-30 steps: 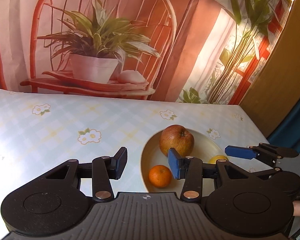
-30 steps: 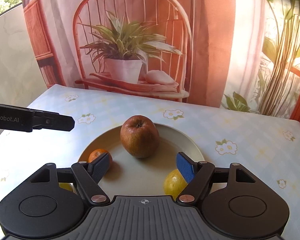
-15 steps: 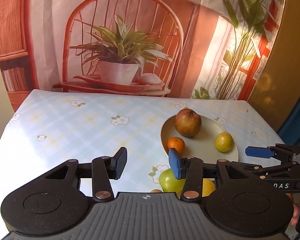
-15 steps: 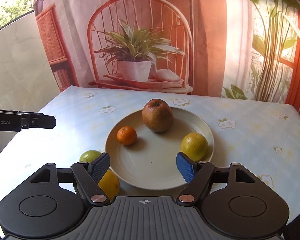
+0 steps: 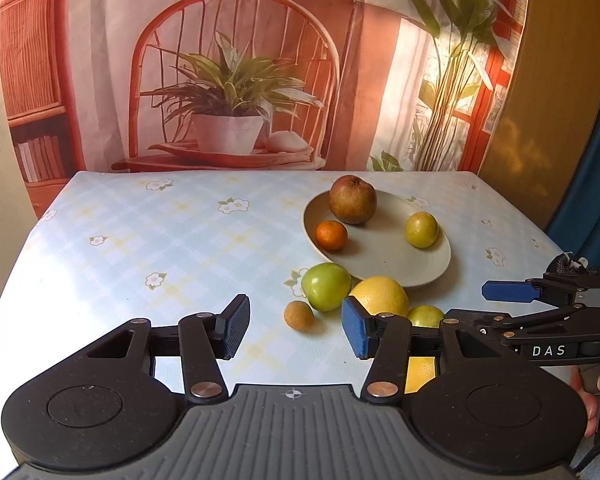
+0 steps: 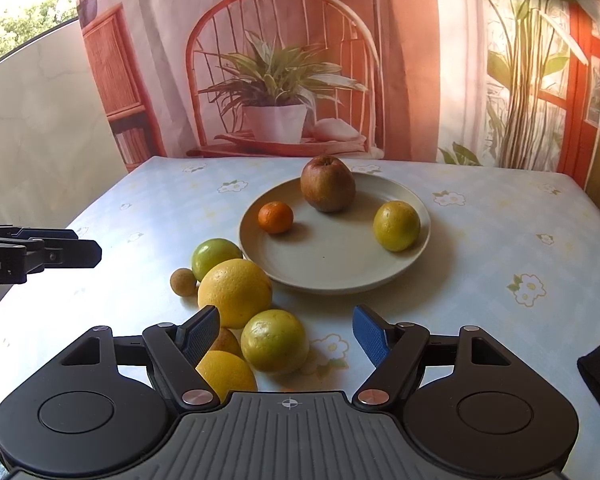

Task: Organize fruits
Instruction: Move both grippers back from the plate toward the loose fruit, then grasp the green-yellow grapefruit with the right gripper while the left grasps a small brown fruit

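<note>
A cream plate (image 6: pixel 340 264) (image 5: pixel 404 268) holds a brown apple (image 6: pixel 327 184) (image 5: pixel 353 199), a small orange (image 6: pixel 275 217) (image 5: pixel 331 235) and a yellow-green citrus (image 6: pixel 396 225) (image 5: pixel 421 229). Loose fruit lies in front of the plate: a green apple (image 6: pixel 214 254) (image 5: pixel 326 286), a large yellow citrus (image 6: pixel 235 292) (image 5: pixel 380 295), a small tan fruit (image 6: pixel 183 281) (image 5: pixel 298 315), a yellow-green citrus (image 6: pixel 274 341) and a lemon (image 6: pixel 225 374). My right gripper (image 6: pixel 287 336) is open and empty above the nearest loose fruit. My left gripper (image 5: pixel 295 332) is open and empty, near the tan fruit.
The table (image 5: pixel 148 240) has a pale blue checked cloth with flowers. A printed backdrop of a chair and potted plant (image 6: pixel 276 92) hangs behind the far edge. A wooden panel (image 5: pixel 556 80) stands at the right.
Both grippers have pulled back and up from the plate. The loose fruit in front of the plate has come into view. Both jaws stay open.
</note>
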{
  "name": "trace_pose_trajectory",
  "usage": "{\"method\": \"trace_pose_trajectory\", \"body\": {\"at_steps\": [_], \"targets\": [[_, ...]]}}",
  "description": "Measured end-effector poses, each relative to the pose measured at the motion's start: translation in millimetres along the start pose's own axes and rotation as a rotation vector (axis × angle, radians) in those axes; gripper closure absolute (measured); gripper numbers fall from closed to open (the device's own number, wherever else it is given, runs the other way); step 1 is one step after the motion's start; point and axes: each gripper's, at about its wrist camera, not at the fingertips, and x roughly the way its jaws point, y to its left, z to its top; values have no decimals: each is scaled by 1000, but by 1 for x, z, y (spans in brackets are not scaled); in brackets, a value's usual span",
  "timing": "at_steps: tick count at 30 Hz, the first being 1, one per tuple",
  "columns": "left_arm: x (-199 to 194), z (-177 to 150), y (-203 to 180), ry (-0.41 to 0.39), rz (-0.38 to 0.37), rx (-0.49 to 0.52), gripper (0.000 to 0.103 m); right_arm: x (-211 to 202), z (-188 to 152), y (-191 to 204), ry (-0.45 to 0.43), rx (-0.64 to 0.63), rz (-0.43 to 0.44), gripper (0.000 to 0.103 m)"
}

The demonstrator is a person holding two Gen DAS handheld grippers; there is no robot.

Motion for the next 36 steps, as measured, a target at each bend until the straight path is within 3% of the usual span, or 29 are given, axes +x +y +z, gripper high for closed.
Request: {"method": "trace_pose_trajectory", "body": {"at_steps": [10, 18, 23, 32, 36], "targets": [[-2, -23, -5, 35, -13, -45, 50, -10, -25, -1, 16, 38, -3, 34], [-1, -26, -6, 40, -13, -49, 50, -10, -23, -8, 0, 64, -3, 39], [2, -26, -4, 43, 3, -55, 50, 4, -14, -14, 7, 67, 11, 49], [3, -26, 2, 51, 29, -82, 50, 37, -4, -13, 64, 84, 78, 52], [5, -26, 2, 57, 37, -91, 50, 45, -8, -13, 81, 95, 91, 58]]}}
